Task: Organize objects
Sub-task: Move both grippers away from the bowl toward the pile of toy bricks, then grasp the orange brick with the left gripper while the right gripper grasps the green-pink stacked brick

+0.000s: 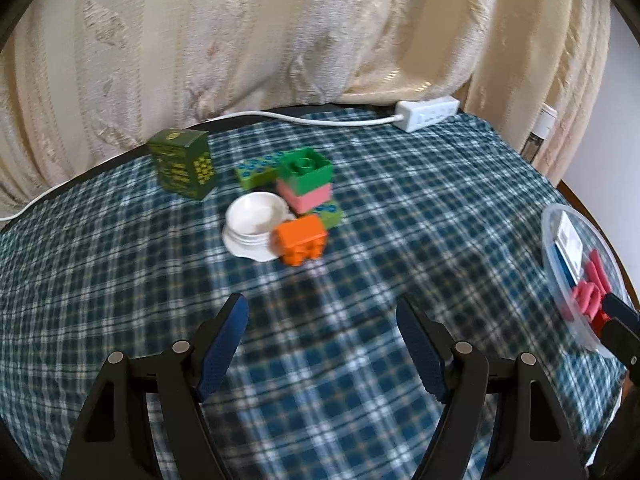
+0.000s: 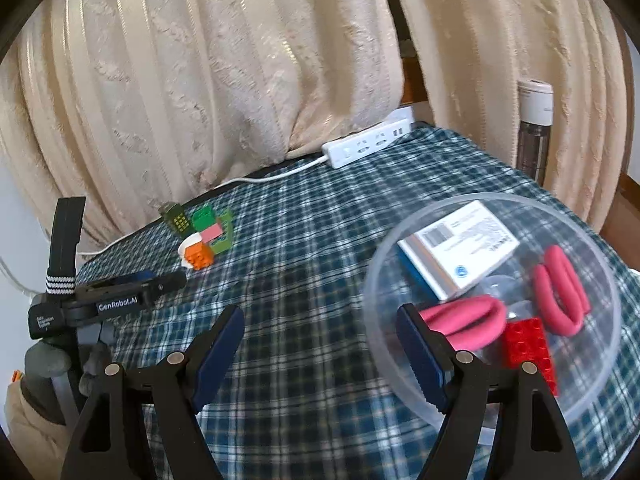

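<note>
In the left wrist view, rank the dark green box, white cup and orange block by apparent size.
1. dark green box
2. white cup
3. orange block
Cup and box look close; the blur and the cup's nearness make that order unsure.

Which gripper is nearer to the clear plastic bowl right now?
Right. The right gripper hovers open at the clear plastic bowl, one finger over its near rim. The left gripper faces the toy blocks, with the bowl far off to its side.
</note>
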### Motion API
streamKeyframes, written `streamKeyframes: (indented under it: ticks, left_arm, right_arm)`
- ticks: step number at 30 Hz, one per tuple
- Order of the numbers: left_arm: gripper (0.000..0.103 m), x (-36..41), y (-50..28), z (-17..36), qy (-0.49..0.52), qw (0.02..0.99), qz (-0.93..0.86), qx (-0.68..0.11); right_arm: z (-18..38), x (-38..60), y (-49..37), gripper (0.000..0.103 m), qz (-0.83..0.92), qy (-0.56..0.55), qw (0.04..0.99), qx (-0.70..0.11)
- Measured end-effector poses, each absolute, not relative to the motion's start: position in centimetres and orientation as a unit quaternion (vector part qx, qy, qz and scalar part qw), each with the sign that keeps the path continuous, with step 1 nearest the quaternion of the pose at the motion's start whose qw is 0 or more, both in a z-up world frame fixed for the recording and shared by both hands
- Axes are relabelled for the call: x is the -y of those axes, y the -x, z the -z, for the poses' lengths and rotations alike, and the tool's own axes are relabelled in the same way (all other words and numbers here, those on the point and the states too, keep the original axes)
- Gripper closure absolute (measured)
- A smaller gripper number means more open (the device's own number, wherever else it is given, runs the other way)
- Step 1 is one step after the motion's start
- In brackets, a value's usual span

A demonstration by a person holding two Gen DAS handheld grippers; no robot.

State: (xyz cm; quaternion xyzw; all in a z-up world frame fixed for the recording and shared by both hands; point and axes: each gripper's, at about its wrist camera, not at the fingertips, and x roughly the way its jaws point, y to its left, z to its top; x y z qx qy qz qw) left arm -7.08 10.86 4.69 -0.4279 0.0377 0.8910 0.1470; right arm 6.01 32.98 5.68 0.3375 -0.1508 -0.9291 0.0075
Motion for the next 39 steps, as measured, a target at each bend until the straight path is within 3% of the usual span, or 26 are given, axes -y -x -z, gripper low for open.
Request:
streamKeyframes:
  ticks: [11, 28, 33, 39]
  left_arm:
    - [0.025, -8.2, 9.2, -3.9, 0.441, 0.112, -0.890, -0.015]
    - [0.026, -10.3, 13.1, -2.0, 0.458, 0.075, -0.886, -0.007]
    - [0.028, -10.7, 13.6, -1.6, 0.456, 0.071, -0.887, -0.006]
    - [0.041, -10.8, 14.3, -1.2, 0.461, 0.070, -0.885, 0.003]
  right_arm:
    - [-4.8, -30.4, -3.0, 0.022, 0.921, -0.362, 0.041, 0.140]
    - [-2.9, -29.9, -1.5, 0.022, 0.910, -0.381, 0.063, 0.151]
    - [-2.7, -29.6, -1.1, 0.022, 0.912, -0.381, 0.064, 0.139]
    - [-2.6, -29.2, -0.9, 0.022, 0.913, -0.380, 0.067, 0.131]
